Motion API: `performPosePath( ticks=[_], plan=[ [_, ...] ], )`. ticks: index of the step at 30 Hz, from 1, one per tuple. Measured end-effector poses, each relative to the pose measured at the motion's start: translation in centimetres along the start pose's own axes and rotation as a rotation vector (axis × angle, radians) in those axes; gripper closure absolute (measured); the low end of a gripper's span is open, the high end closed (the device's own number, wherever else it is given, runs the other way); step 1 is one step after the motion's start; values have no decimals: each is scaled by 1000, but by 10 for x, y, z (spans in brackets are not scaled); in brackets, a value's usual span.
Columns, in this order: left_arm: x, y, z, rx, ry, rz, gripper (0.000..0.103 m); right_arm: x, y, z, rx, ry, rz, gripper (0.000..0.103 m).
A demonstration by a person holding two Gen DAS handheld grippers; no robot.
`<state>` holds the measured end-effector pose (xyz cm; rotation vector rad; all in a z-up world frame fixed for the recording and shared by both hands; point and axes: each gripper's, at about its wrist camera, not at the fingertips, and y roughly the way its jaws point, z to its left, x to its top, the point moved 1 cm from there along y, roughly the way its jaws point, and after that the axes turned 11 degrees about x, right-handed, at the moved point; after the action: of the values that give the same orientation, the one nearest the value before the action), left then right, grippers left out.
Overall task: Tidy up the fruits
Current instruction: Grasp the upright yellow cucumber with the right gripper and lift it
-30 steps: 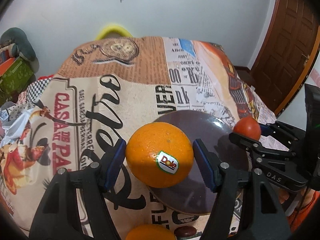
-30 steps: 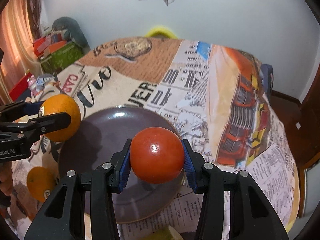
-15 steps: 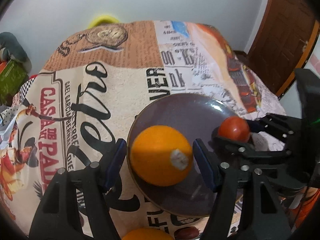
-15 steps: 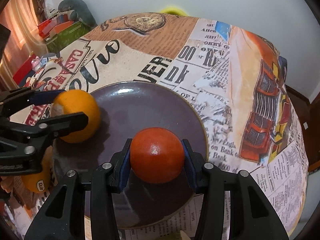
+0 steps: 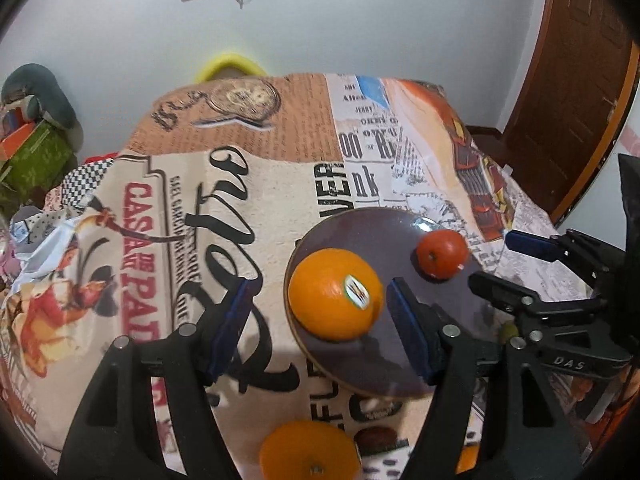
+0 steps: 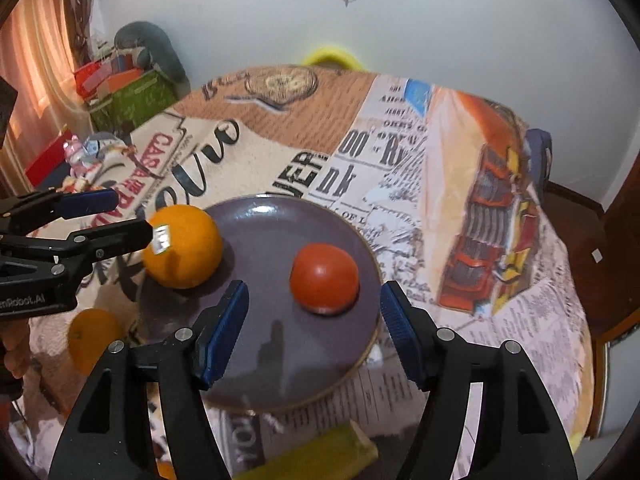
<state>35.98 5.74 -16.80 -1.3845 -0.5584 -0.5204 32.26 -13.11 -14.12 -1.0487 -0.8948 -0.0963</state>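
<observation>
A stickered orange (image 5: pixel 334 294) lies on the left side of the dark purple plate (image 5: pixel 388 236); it also shows in the right wrist view (image 6: pixel 182 246). A red tomato (image 6: pixel 324 279) lies on the plate's right side, seen too in the left wrist view (image 5: pixel 442 254). My left gripper (image 5: pixel 318 326) is open and empty, its pads apart just behind the orange. My right gripper (image 6: pixel 314 332) is open and empty, just behind the tomato. The plate (image 6: pixel 276 344) sits on a printed tablecloth.
A second orange (image 5: pixel 310 454) lies on the cloth near the plate's front, also seen in the right wrist view (image 6: pixel 94 340). A yellow-green piece (image 6: pixel 320 456) lies by the front edge. Boxes (image 6: pixel 128 88) stand off the table's left. A wooden door (image 5: pixel 580 80) is at right.
Both grippers have opened and drawn back. The orange and the tomato, held half a second ago, now rest on the plate.
</observation>
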Motion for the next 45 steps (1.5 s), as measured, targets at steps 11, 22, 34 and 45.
performPosePath(
  ticks=[11, 22, 34, 45],
  plan=[
    [-23, -88, 15, 59, -24, -135, 24, -20, -65, 37, -20, -26, -87, 38],
    [-64, -144, 24, 80, -56, -178, 11, -65, -91, 70, -20, -38, -48, 38],
    [-113, -141, 26, 90, -45, -114, 10, -112, -57, 86, 19, 26, 76, 38],
    [-140, -102, 36, 85, -52, 2, 10, -119, -37, 84, 66, 74, 109, 70]
  ],
)
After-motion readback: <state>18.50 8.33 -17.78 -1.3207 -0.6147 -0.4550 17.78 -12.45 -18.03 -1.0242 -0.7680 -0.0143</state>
